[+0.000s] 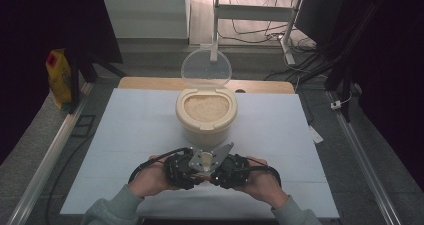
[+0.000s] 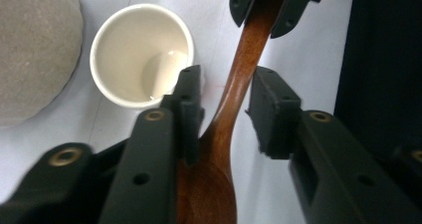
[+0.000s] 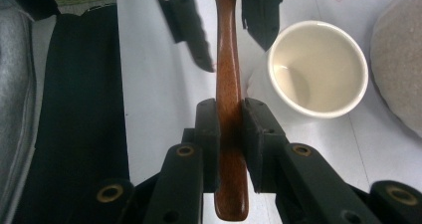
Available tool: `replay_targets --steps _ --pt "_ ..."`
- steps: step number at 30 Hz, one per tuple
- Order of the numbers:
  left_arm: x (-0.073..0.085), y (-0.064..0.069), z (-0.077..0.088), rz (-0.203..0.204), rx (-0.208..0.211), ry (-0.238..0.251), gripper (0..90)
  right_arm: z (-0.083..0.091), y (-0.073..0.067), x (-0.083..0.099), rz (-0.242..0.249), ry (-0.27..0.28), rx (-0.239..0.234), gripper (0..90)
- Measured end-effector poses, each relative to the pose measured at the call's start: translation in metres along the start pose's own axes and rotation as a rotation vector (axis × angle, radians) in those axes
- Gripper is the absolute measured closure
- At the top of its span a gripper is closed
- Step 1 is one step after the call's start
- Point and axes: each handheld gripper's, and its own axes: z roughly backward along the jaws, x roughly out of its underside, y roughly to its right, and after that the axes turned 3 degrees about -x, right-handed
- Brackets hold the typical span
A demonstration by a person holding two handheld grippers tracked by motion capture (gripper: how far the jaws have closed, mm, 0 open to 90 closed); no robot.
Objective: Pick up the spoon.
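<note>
Hardly begun, by the look of it. On the white surface [image 1: 130,135], standing open with its clear lid [image 1: 206,67] tipped back: a rice tub [image 1: 206,116], filled nearly to the rim and apparently undisturbed. Just in front, nearer the person, sitting upright and empty: a pale cup [image 2: 142,55]. Beside the cup, held level above the surface: a wooden spoon [image 3: 230,84]. Clamped narrow on its handle: the right tongs [image 3: 230,129]. Set around its neck with one pad close against the wood and the other a little apart, so not gripping yet: the left tongs [image 2: 226,89]. Left to do, judging by the layout: finishing the handover, scooping rice, filling the cup.

Cut off at the bottom edge of the left gripper view: the spoon's bowl. Hidden under hands and tongs in the high view: the spoon itself.
</note>
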Motion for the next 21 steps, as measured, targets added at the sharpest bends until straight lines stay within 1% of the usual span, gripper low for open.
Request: replay_targets --steps 1,2,5,7,8,9,10,12,13,14,15,16,17,19,20,21 --pt "0.000 0.001 0.000 -0.007 -0.003 0.000 66.9 0.000 0.000 0.000 0.000 0.000 0.000 77.6" --pt "0.001 0.002 -0.001 -0.010 -0.003 0.002 69.3 0.000 -0.001 -0.001 0.012 -0.001 0.000 77.6" --pt "0.002 0.004 -0.001 -0.027 0.003 0.003 71.6 0.001 -0.002 -0.001 0.024 0.003 -0.003 77.5" --pt "0.002 0.005 0.000 -0.033 0.012 0.003 74.0 0.002 -0.002 -0.001 0.055 0.000 0.007 77.1" --pt "0.002 0.004 0.000 -0.067 0.028 -0.014 77.7 0.003 -0.003 -0.001 0.067 0.015 0.020 75.9" --pt "0.002 0.004 0.001 -0.080 0.036 -0.022 77.7 0.003 -0.003 -0.001 0.067 0.015 0.020 75.9" --pt "0.003 0.005 0.001 -0.087 0.046 -0.025 80.6 0.005 -0.005 -0.001 0.051 0.036 0.033 75.2" --pt "0.003 0.006 0.000 -0.084 0.042 -0.022 80.7 0.006 -0.004 0.000 0.049 0.043 0.027 75.1" --pt "0.004 0.006 0.001 -0.079 0.040 -0.019 80.8 0.007 -0.003 0.001 0.042 0.054 0.031 74.6" --pt "0.004 0.005 0.001 -0.075 0.035 -0.017 80.8 0.007 -0.003 0.001 0.042 0.054 0.031 74.6" --pt "0.005 0.005 0.001 -0.069 0.027 -0.013 80.8 0.008 -0.002 0.002 0.024 0.075 0.038 71.6" --pt "0.005 0.004 0.002 -0.056 0.020 -0.008 80.8 0.008 -0.002 0.002 0.024 0.075 0.038 71.6" --pt "0.006 0.003 0.003 -0.048 0.010 -0.005 80.8 0.011 0.001 0.003 -0.004 0.115 0.052 68.7" --pt "0.008 0.000 0.005 -0.030 -0.008 0.006 80.8 0.016 0.004 0.006 -0.050 0.175 0.067 64.3" --pt "0.009 -0.002 0.006 -0.019 -0.017 0.014 80.8 0.016 0.004 0.006 -0.050 0.175 0.067 64.3" --pt "0.010 -0.004 0.007 -0.007 -0.025 0.020 80.8 0.021 0.008 0.011 -0.096 0.230 0.084 60.8"
